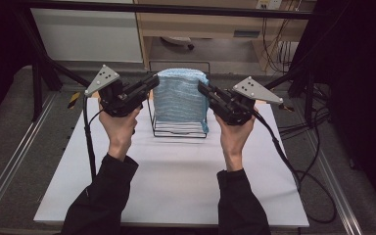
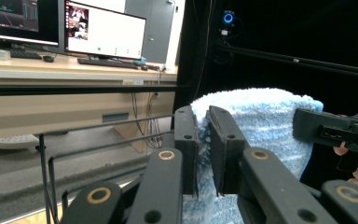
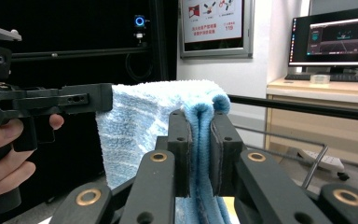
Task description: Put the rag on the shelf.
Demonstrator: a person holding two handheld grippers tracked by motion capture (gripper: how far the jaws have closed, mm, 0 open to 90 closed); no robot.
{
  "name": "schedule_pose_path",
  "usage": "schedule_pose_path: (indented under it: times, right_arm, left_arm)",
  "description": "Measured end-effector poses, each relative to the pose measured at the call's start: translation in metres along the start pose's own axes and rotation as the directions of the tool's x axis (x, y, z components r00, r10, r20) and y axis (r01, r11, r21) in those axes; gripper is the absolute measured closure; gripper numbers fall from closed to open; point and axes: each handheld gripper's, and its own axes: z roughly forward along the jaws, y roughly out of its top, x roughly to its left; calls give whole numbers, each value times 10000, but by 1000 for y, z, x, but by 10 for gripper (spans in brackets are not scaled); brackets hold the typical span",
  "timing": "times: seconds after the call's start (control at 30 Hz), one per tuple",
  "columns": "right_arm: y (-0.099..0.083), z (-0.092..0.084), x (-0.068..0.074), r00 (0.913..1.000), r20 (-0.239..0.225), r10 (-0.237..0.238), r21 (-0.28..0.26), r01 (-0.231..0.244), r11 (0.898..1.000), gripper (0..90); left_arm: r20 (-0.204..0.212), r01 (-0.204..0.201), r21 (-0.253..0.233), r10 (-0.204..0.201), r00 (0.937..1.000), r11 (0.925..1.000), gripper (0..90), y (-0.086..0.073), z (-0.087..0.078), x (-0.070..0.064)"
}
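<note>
Two dark sleeves are coming in from the near edge of the white tabletop [image 1: 176, 186], each hand gripping a tool handle. Left hand [image 1: 119, 128] and right hand [image 1: 234, 137] are sitting level with each other, well apart.

Left tool [image 1: 152, 84] is pinching the left upper edge of the blue towel [image 1: 181, 95]; in the left gripper view its jaws are standing nearly together with pale blue pile squeezed between them. Right tool [image 1: 201, 89] is pinching the right upper edge; in the right gripper view a doubled fold of towel is running down between its jaws, which are pressing it from both sides.

The towel is standing as a tall folded bundle in a black wire rack [image 1: 178, 128] at the far middle of the tabletop, draping over the rack's top.

Beyond the tabletop: black frame bars, a wooden desk [image 2: 51, 70] with monitors [image 2: 103, 30], trailing cables on grey floor.
</note>
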Motion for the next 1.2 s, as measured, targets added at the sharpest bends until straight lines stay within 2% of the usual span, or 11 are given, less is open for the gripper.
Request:
schedule_pose_path:
  times: [0.33, 0.7, 1.2]
  right_arm:
    - [21, 11, -2, 9998, 77, -160, -212, 161, 9996, 814]
    - [43, 22, -4, 9991, 243, -344, -482, 355, 9982, 819]
    - [68, 39, -15, 9974, 359, -632, -647, 654, 9958, 820]
  left_arm:
    - [-48, -177, -314, 175, 9998, 9993, 817, 21, 3, 3]
    - [-108, -137, -692, 130, 9999, 9975, 817, 43, 7, 5]
    - [-330, -280, -934, 250, 9991, 9952, 817, 66, 19, 11]
